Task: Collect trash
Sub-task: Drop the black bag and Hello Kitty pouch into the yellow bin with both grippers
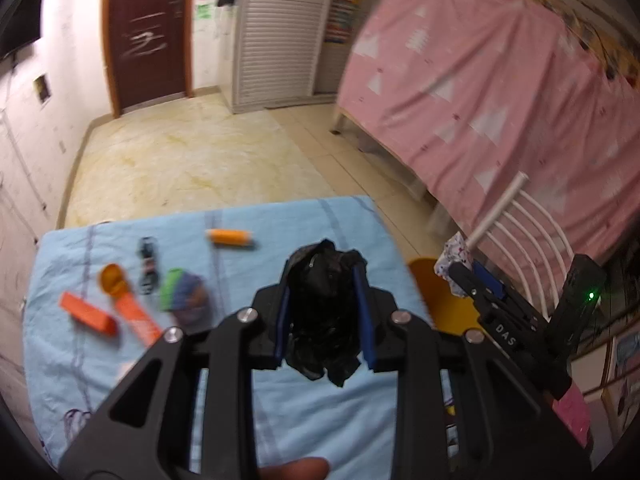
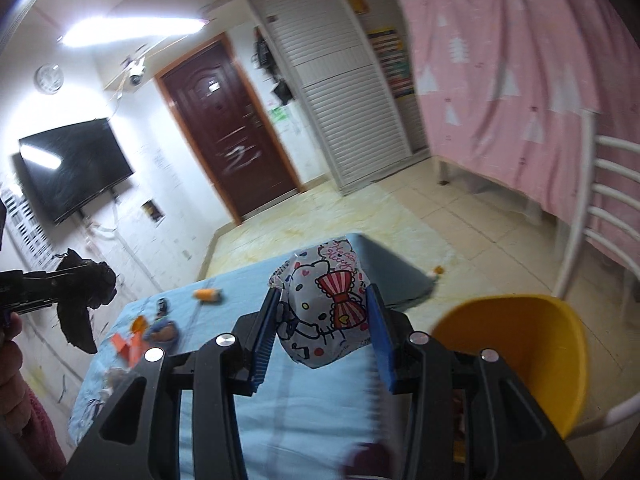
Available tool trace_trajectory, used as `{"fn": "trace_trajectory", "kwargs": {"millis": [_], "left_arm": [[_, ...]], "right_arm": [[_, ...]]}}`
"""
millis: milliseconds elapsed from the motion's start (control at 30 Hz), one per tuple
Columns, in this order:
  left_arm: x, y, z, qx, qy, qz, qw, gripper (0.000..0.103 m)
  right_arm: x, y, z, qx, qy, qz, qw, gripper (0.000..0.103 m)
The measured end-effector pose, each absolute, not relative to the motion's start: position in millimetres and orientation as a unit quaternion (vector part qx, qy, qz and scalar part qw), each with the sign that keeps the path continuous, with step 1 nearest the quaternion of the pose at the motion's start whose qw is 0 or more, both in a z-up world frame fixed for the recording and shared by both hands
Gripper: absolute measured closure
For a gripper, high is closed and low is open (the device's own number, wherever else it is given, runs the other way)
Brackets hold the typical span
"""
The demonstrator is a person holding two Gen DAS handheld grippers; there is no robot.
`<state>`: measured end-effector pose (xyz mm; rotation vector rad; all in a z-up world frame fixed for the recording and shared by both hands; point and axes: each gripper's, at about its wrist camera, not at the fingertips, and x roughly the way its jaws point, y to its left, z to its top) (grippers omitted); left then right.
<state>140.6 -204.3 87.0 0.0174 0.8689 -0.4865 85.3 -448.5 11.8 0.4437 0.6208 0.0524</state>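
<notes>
My left gripper (image 1: 322,280) is shut on a crumpled black plastic bag (image 1: 324,320) above the blue-clothed table (image 1: 304,408). In the right wrist view it shows at the far left as the left gripper (image 2: 24,286), with the black bag (image 2: 86,286) hanging from it. My right gripper (image 2: 323,292) is shut on a white cartoon-cat wrapper (image 2: 320,300), close to a yellow bin (image 2: 516,352) at the table's right. On the cloth lie an orange tube (image 1: 229,237), an orange scoop (image 1: 112,278), an orange box (image 1: 88,314), a green-purple wrapper (image 1: 182,292) and a small dark item (image 1: 147,266).
The yellow bin (image 1: 444,300) sits on a white slatted chair (image 1: 516,216) beside the table. A pink patterned cloth (image 1: 480,80) hangs along the right. Tiled floor (image 1: 192,152), a brown door (image 1: 146,28) and a white louvred cabinet (image 1: 276,32) lie beyond.
</notes>
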Motion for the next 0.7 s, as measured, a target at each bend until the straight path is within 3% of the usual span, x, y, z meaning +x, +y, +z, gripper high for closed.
{"fn": "trace_trajectory", "kwargs": {"millis": [433, 567, 700], "left_arm": [[112, -356, 66, 0.086, 0.419, -0.312, 0.848, 0.077], [115, -385, 58, 0.09, 0.424, -0.325, 0.841, 0.077], [126, -410, 48, 0.092, 0.429, -0.335, 0.834, 0.072]], "right_arm": [[47, -538, -30, 0.254, 0.3, -0.058, 0.918, 0.066], [47, -553, -40, 0.268, 0.303, -0.07, 0.912, 0.057], [46, -569, -53, 0.283, 0.309, -0.094, 0.903, 0.041]]}}
